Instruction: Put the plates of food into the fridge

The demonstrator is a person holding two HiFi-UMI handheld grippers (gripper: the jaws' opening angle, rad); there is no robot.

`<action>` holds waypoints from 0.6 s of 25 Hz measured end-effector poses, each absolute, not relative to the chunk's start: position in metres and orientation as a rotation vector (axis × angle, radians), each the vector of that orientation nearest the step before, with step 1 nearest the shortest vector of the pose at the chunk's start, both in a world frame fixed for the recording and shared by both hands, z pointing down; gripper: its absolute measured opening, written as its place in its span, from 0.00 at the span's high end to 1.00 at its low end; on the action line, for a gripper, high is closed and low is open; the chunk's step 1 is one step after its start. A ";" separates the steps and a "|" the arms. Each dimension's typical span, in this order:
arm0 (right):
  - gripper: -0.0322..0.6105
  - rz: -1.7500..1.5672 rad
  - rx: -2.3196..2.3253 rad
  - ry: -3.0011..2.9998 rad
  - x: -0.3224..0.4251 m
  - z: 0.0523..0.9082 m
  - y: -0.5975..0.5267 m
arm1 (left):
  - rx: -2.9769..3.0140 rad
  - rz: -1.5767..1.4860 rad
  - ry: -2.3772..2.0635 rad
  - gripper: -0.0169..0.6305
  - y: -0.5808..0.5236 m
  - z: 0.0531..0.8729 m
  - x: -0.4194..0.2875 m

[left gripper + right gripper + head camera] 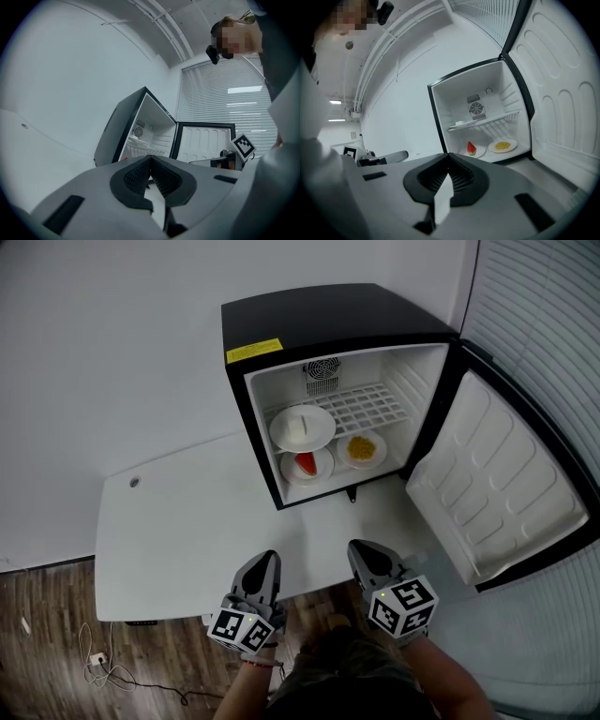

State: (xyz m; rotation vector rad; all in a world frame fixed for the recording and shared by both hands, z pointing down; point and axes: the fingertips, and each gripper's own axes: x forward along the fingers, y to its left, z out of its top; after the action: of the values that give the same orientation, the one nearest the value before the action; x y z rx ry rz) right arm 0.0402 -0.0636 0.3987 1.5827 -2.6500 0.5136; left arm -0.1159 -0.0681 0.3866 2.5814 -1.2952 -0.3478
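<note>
Left gripper (266, 562): fingers pressed together, nothing between them; held over the near edge of the worktop (178, 531).
Right gripper (362, 551): fingers closed tip to tip and empty; just beside the left gripper, its marker cube towards the person.
Fridge (319, 320): small and black with a white inside; stands on the worktop well ahead of both pairs of fingers.
Fridge door (497, 484): swung wide open, ahead of the right fingers and off to their outer side.
Wire shelf (375, 404): runs across the upper part of the fridge, far beyond the fingertips.
Shelf plate (302, 427): white, sits on the wire shelf on the side nearer the left fingers; the pale food on it cannot be made out.
Watermelon plate (307, 465): on the fridge floor under the shelf plate, carrying a red wedge; straight ahead of the right fingers in the right gripper view.
Yellow-food plate (362, 449): on the fridge floor just beside the watermelon plate, on the door side.
Gap: bare worktop lies between both pairs of fingers and the fridge.
</note>
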 end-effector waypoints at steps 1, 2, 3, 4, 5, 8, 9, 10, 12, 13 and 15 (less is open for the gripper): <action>0.94 0.494 1.586 -2.644 0.040 0.401 -0.060 | 2.583 -0.346 -1.292 0.96 -0.065 0.388 -0.115; 0.94 0.473 1.589 -2.640 0.041 0.402 -0.057 | 2.586 -0.342 -1.289 0.96 -0.063 0.388 -0.114; 0.94 0.447 1.590 -2.637 0.041 0.403 -0.054 | 2.590 -0.338 -1.288 0.96 -0.060 0.389 -0.113; 0.94 0.415 1.590 -2.631 0.041 0.403 -0.051 | 2.593 -0.335 -1.288 0.96 -0.058 0.389 -0.113; 0.94 0.376 1.589 -2.624 0.041 0.403 -0.049 | 2.595 -0.333 -1.289 0.96 -0.057 0.389 -0.113; 0.94 0.280 1.585 -2.606 0.042 0.402 -0.042 | 2.596 -0.332 -1.294 0.96 -0.053 0.390 -0.114; 0.94 0.274 1.588 -2.605 0.043 0.402 -0.040 | 2.595 -0.332 -1.297 0.96 -0.053 0.390 -0.115; 0.94 0.277 1.592 -2.605 0.044 0.403 -0.039 | 2.593 -0.332 -1.299 0.96 -0.052 0.391 -0.115; 0.94 0.288 1.605 -2.600 0.046 0.406 -0.037 | 2.592 -0.334 -1.302 0.96 -0.051 0.391 -0.115; 0.94 0.290 1.610 -2.597 0.047 0.407 -0.036 | 2.592 -0.335 -1.303 0.96 -0.051 0.391 -0.115; 0.94 0.288 1.619 -2.593 0.050 0.407 -0.036 | 2.590 -0.335 -1.303 0.96 -0.050 0.392 -0.114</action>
State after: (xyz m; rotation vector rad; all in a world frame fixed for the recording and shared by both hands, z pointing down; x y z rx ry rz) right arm 0.0496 -0.0355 0.4067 1.6191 -2.5935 0.2883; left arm -0.1145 -0.0500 0.3916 2.5896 -1.3033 -0.3351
